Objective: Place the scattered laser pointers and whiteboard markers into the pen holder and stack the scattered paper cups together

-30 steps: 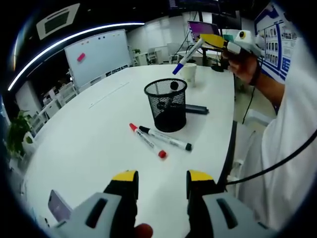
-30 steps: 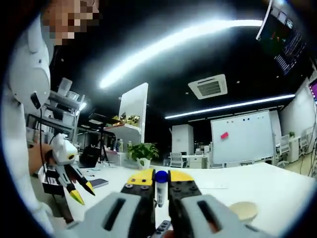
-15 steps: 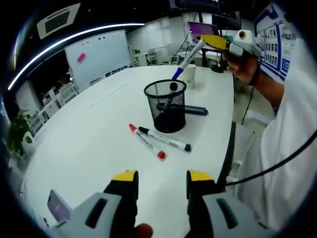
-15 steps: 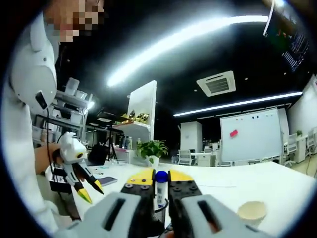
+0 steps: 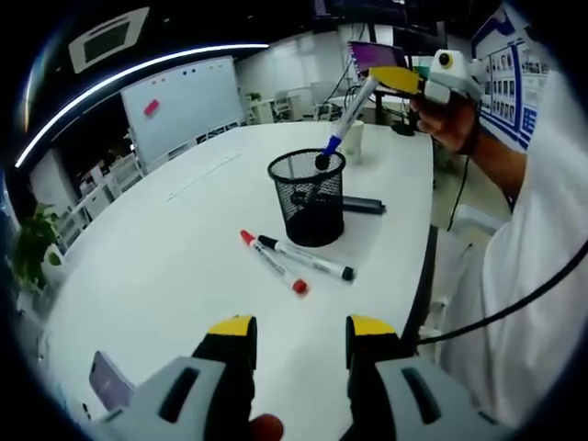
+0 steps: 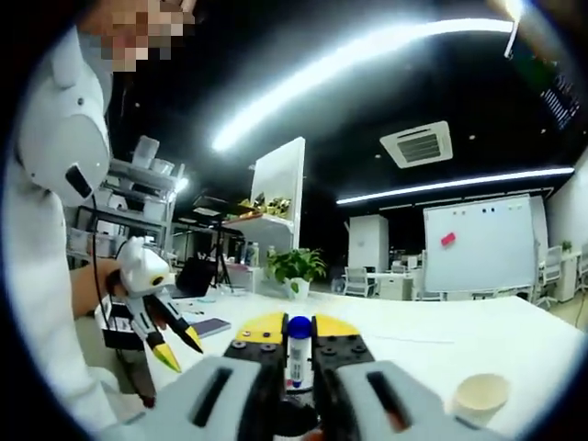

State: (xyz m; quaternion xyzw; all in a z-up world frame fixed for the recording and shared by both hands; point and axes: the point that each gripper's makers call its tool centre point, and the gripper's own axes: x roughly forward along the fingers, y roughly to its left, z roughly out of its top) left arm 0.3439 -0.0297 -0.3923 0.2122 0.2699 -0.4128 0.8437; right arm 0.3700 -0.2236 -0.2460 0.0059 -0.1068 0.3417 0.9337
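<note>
Over the mesh pen holder [image 5: 308, 196], right gripper [image 5: 397, 77] jaws pinch a blue-capped marker [image 5: 346, 120], tip at the rim. Left gripper [image 5: 299, 333] jaws sit apart, empty, above the table [image 5: 165, 257].

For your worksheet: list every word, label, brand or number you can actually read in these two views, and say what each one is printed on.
No text can be read in either view.
Posters on the wall: print too small and blurred.
Monitor: bright screen, nothing legible.
Whiteboard: only a pink patch and small dots, no writing legible.
Blue marker in the right claw: label blurred.
</note>
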